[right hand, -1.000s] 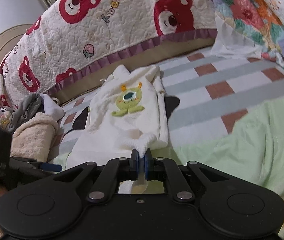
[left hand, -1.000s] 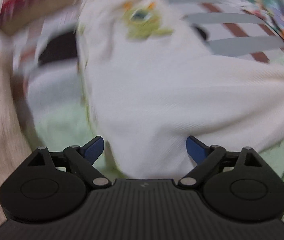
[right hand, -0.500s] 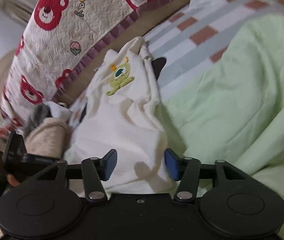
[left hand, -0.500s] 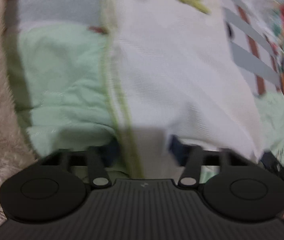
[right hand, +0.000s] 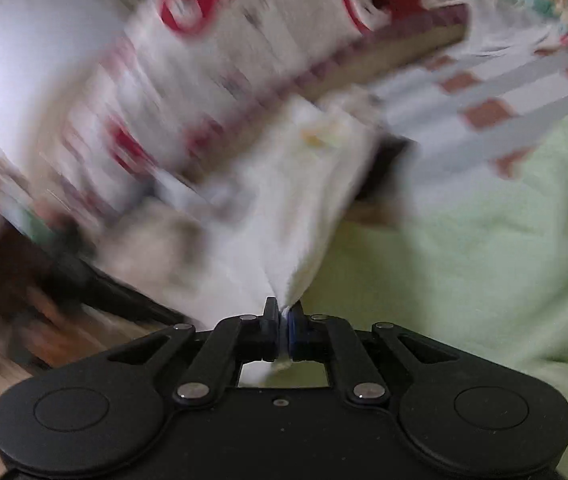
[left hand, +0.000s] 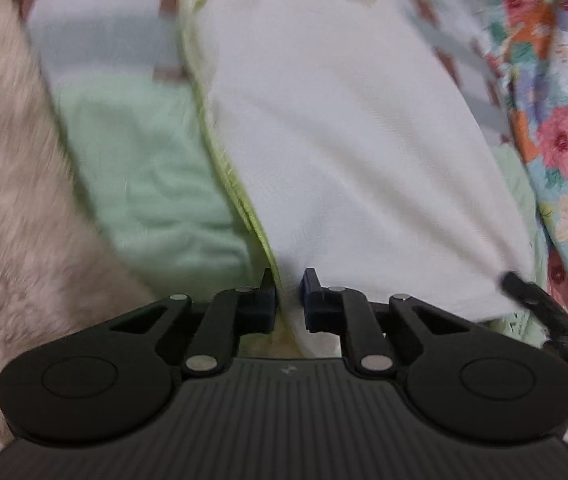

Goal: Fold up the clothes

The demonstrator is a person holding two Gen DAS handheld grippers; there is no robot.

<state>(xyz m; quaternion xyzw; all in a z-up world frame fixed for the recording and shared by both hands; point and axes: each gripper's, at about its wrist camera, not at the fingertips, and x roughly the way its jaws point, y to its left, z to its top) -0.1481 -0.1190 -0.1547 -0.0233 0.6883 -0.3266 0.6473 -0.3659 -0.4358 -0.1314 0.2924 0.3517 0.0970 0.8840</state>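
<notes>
A white garment [left hand: 344, 132] with a green-trimmed edge lies on the bed, and a green cartoon patch shows at its far end. My left gripper [left hand: 289, 288] stands at the near hem. Its jaws are closing, with the trimmed edge bunched between the pads. In the right wrist view the same white garment [right hand: 284, 208] rises in a peak to my right gripper [right hand: 283, 316], whose jaws are closing and pinch a corner of the cloth. That view is blurred by motion. A black part of the right gripper [left hand: 540, 304] shows at the garment's right corner.
A pale green quilt [right hand: 464, 260] lies under and beside the garment. A fluffy beige blanket [left hand: 4, 200] fills the left. A floral cover [left hand: 556, 120] is on the right. A red bear quilt [right hand: 244, 40] and the striped sheet [right hand: 504, 92] lie at the back.
The left gripper has swung to the garment's trimmed near edge and its wide jaws have narrowed around it. The right gripper let go, opened, then shut again on the near corner.
</notes>
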